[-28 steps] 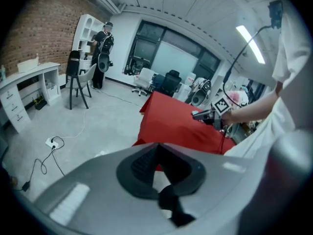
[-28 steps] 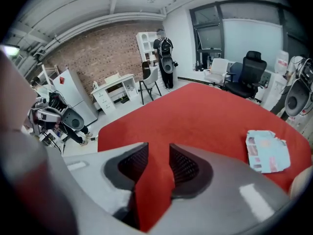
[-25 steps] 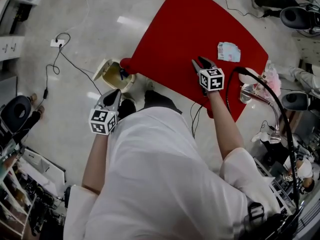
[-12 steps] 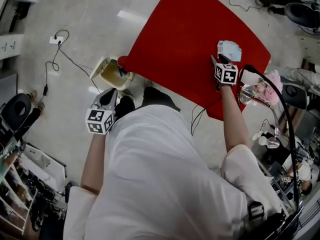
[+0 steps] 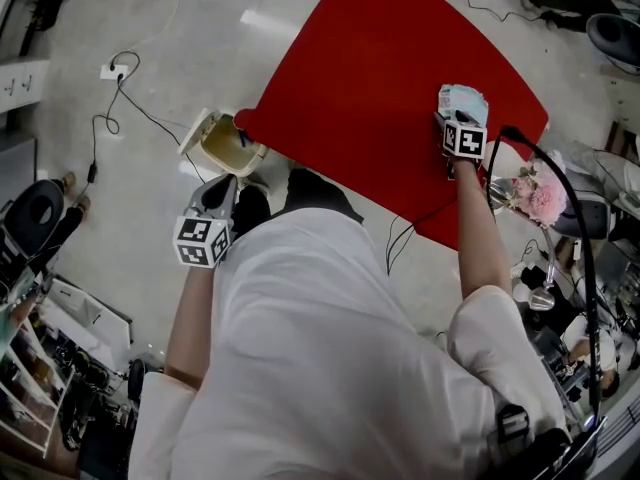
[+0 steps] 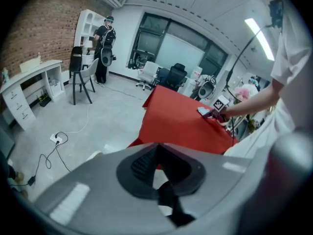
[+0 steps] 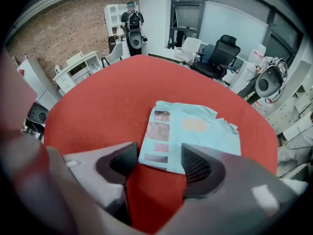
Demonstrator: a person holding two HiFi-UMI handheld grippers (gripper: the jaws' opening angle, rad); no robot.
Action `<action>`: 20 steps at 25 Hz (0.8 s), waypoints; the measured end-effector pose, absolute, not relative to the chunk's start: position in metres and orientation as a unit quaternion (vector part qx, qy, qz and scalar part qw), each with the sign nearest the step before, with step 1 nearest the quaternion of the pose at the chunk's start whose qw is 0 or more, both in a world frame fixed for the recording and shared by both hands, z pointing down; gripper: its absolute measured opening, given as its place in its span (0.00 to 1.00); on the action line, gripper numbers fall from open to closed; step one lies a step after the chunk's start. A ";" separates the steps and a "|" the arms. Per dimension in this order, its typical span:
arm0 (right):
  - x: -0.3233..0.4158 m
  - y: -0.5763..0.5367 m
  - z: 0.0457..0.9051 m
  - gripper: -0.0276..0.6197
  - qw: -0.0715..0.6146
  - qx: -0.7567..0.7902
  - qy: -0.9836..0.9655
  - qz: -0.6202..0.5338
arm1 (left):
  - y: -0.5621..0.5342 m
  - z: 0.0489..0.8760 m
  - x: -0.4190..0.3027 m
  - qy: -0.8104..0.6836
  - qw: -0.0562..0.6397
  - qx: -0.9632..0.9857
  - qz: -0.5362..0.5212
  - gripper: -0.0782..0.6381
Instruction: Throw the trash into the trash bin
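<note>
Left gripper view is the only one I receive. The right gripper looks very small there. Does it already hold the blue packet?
Observer: Not yet. The right gripper has just been opening its jaws. They stand open on both sides of the near edge of the blue packet, without pressing it.
Operator: And the trash bin? I cannot find it.
Observer: The trash bin stands on the floor at a corner of the red table, just ahead of the left gripper.
</note>
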State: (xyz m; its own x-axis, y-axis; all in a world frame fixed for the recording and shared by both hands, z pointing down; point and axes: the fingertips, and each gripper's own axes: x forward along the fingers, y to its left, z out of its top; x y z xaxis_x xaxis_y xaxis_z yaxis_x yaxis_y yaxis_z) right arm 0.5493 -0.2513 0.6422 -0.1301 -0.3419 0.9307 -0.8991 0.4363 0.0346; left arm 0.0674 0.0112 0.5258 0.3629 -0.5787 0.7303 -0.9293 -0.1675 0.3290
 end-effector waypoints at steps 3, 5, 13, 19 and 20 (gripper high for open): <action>0.545 -0.250 0.645 0.43 0.478 0.433 -0.700 0.307 | 0.008 0.531 0.069 -0.516 0.392 0.727 0.227 0.12; 0.543 -0.250 0.647 0.41 0.473 0.427 -0.703 0.316 | 0.006 0.534 0.070 -0.515 0.395 0.727 0.226 0.12; 0.533 -0.247 0.643 0.20 0.463 0.411 -0.720 0.313 | -0.001 0.537 0.079 -0.510 0.396 0.731 0.222 0.12; 0.528 -0.245 0.637 0.10 0.454 0.407 -0.724 0.321 | 0.002 0.536 0.076 -0.511 0.395 0.733 0.215 0.12; 0.528 -0.245 0.635 0.09 0.453 0.408 -0.725 0.321 | 0.003 0.536 0.074 -0.512 0.395 0.733 0.214 0.12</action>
State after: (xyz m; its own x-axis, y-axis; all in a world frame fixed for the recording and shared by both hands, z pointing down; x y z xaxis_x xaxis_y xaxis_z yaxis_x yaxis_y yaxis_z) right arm 0.5277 -0.2448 0.6346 -0.2573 -0.3006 0.9184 -0.8818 0.4617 -0.0960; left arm 0.0743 0.0033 0.5356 0.3845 -0.5806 0.7177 -0.9188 -0.1650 0.3587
